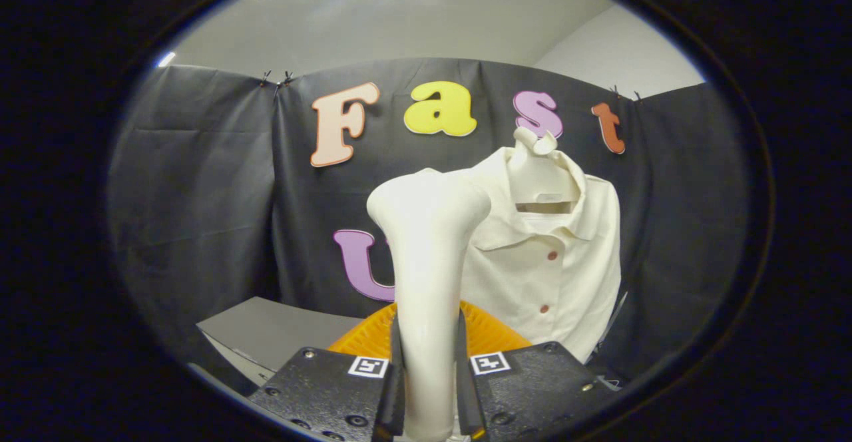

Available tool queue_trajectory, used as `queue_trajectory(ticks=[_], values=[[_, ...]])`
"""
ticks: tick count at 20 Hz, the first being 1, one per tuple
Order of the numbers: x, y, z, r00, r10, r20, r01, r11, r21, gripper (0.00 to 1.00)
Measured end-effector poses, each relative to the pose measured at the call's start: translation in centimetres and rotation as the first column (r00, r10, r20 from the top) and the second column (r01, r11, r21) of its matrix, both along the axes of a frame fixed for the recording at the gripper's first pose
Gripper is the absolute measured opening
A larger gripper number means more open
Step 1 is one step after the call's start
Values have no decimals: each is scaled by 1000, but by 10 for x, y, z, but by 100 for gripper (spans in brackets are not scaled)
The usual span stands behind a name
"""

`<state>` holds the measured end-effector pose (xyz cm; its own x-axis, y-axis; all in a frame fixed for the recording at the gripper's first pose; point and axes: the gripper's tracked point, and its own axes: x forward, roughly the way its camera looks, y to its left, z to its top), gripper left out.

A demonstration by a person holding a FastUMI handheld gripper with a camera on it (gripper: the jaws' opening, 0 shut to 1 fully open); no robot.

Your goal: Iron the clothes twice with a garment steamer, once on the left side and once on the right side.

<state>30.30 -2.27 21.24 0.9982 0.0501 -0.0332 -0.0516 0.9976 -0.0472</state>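
Gripper (429, 389): both fingers pinch the upright handle of the cream plastic garment steamer (427, 242).
Steamer head: raised, left of the cream button-front shirt (559, 262).
Shirt: hanging beyond, slightly right.
Orange ribbed basket (489, 335): beneath.

The gripper (428, 369) is pointing forward and level, its two fingers (397, 362) pressing inward on either side of the upright garment steamer (428, 255) handle.
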Motion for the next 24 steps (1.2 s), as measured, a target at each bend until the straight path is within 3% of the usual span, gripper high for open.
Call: queue_trajectory(ticks=[13, 24], values=[[38, -65, -62, 986, -41, -163, 45, 999, 24, 31], [41, -73, -146, 955, -28, -294, 34, 999, 15, 31]])
